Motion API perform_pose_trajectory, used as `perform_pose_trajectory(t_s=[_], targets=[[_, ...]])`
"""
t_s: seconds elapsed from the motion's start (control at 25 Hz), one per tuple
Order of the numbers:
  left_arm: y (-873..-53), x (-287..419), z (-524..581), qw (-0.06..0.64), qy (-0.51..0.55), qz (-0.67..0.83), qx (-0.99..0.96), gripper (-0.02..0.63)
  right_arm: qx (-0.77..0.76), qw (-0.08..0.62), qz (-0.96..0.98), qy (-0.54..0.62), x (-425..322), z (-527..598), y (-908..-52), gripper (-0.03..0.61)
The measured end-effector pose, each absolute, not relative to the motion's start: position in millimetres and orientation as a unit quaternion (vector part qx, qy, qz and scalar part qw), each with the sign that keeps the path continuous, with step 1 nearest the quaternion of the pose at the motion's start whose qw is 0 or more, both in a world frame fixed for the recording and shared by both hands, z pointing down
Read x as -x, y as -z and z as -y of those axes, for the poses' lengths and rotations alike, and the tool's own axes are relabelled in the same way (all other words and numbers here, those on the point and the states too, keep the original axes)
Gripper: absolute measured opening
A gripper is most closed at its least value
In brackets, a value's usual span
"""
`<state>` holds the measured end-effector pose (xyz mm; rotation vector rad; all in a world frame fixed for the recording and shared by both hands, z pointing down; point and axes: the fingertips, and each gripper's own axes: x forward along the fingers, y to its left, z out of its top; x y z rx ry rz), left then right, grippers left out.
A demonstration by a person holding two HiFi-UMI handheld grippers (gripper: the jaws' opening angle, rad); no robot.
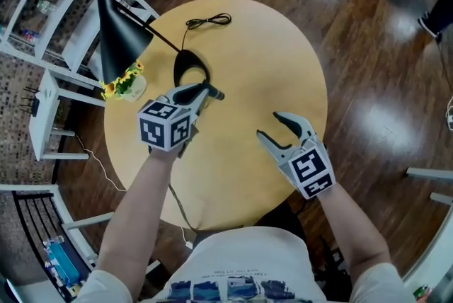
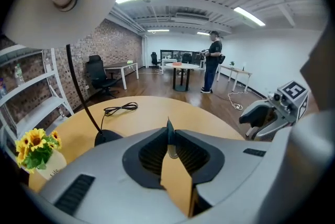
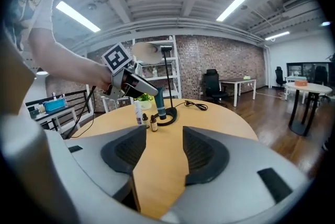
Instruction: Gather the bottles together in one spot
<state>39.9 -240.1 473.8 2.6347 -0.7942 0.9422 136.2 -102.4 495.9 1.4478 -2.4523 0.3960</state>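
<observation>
**Four bottles standing together by the lamp base**

The left gripper, jaws pressed together on nothing, is hovering at the teal bottle's top. A white bottle and two brown bottles are standing just beside it, toward the tabletop's left edge. The right gripper is gaping empty, well apart.

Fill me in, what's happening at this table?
A person at a round table holds two tools. A white bottle, two small brown bottles and a teal bottle stand close together by the lamp base. The left tool is shut and empty just over them. The right tool is open and empty, off to the side.
</observation>
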Motion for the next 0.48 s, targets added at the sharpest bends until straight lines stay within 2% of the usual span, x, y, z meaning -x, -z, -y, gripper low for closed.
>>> perform_pose_trajectory(t_s=[0.48], targets=[[-544,-38,257,0.104,-0.366,0.338,-0.861,0.048,-0.527,0.145,0.819,-0.171,-175,79,-514,0.253]])
